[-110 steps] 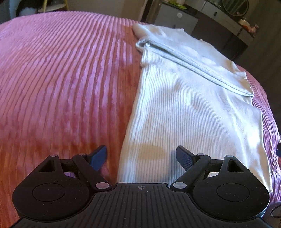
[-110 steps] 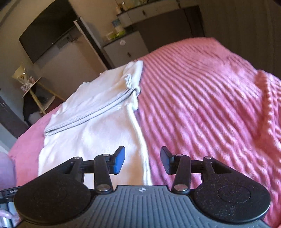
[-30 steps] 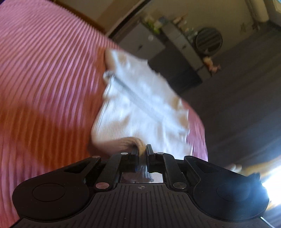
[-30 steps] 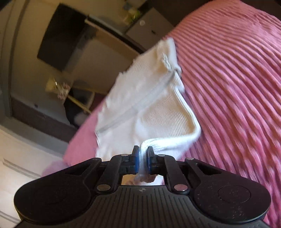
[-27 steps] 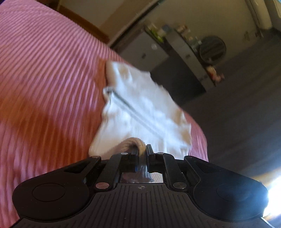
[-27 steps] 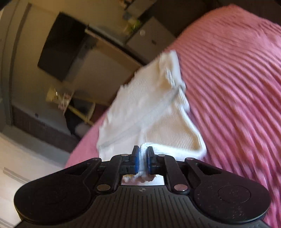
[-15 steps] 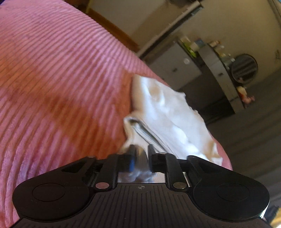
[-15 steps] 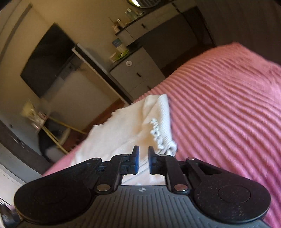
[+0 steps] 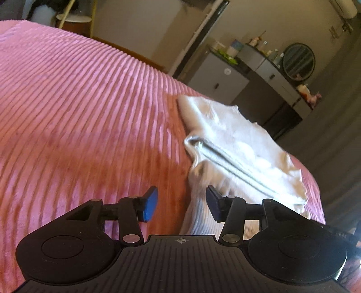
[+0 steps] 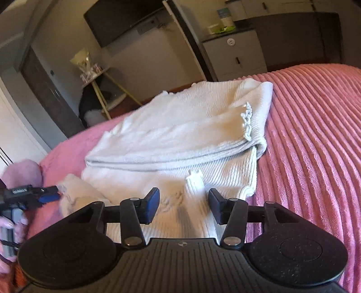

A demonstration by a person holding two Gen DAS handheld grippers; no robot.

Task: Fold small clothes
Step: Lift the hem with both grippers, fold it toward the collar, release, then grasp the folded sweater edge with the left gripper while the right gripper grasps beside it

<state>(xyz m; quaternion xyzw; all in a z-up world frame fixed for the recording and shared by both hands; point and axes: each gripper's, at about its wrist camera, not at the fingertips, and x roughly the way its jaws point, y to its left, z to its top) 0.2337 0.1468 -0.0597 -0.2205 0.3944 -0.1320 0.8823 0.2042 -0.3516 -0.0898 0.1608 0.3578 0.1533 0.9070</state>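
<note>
Pink ribbed bedspread [image 9: 79, 108] filled most of the left wrist view, and the white knitted garment [image 9: 237, 144] lay folded on it toward the right, its upper layer doubled over with a grey seam running along the fold. The left gripper [image 9: 181, 202] hung just above the garment's near left edge with its blue-padded jaws apart; they had just been opening, and nothing was pinched between them. The cloth's edge passed under the gap, closer to the right pad, but neither pad pressed on it. Beyond the bed stood a grey cabinet [image 9: 225, 78] and a round mirror [image 9: 297, 62].

From the right wrist view the same garment [image 10: 180, 126] lay flat on the bedspread [image 10: 315, 135], folded layers stacked, a scalloped hem showing at the right end. The right gripper [image 10: 183, 204] hovered over the near edge of the cloth, jaws apart and just opened; a small raised pucker of knit stood between the pads without being clamped. At the far left edge the left gripper [image 10: 48, 196] showed, its blue pad beside a rumpled corner of the garment, with part of the person's hand [image 10: 13, 227] beneath it. A dark screen [image 10: 126, 20] hung on the wall behind.
</note>
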